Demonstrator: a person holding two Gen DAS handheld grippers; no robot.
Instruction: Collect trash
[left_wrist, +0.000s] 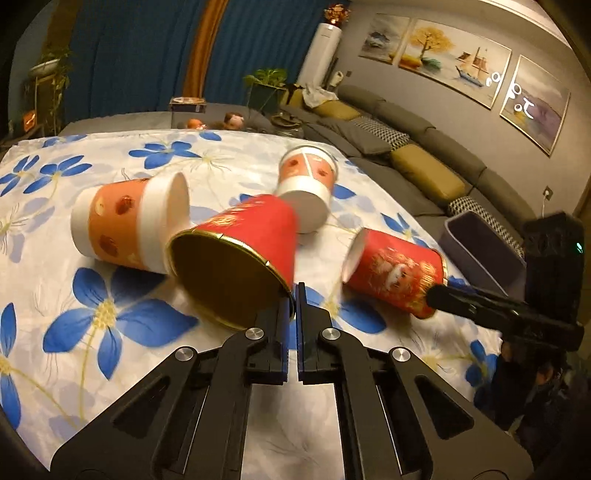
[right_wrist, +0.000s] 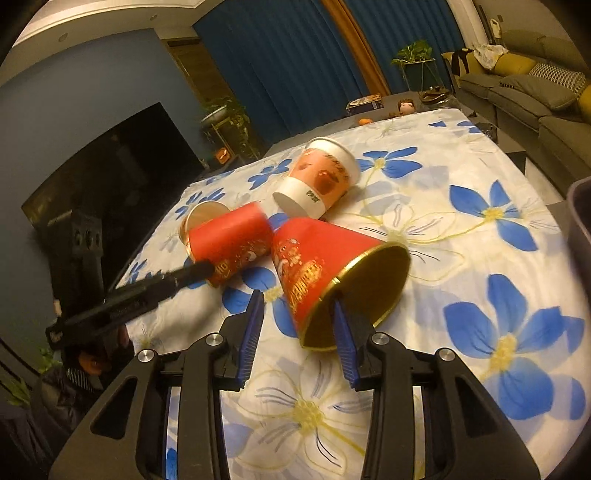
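Four paper cups lie tipped on the floral cloth. Your left gripper is pinched shut on the rim of a red cup. Your right gripper stands part open, one finger inside another red cup, one outside. Cups look light, thin and easily crushed, so squeeze the rim wall gently.
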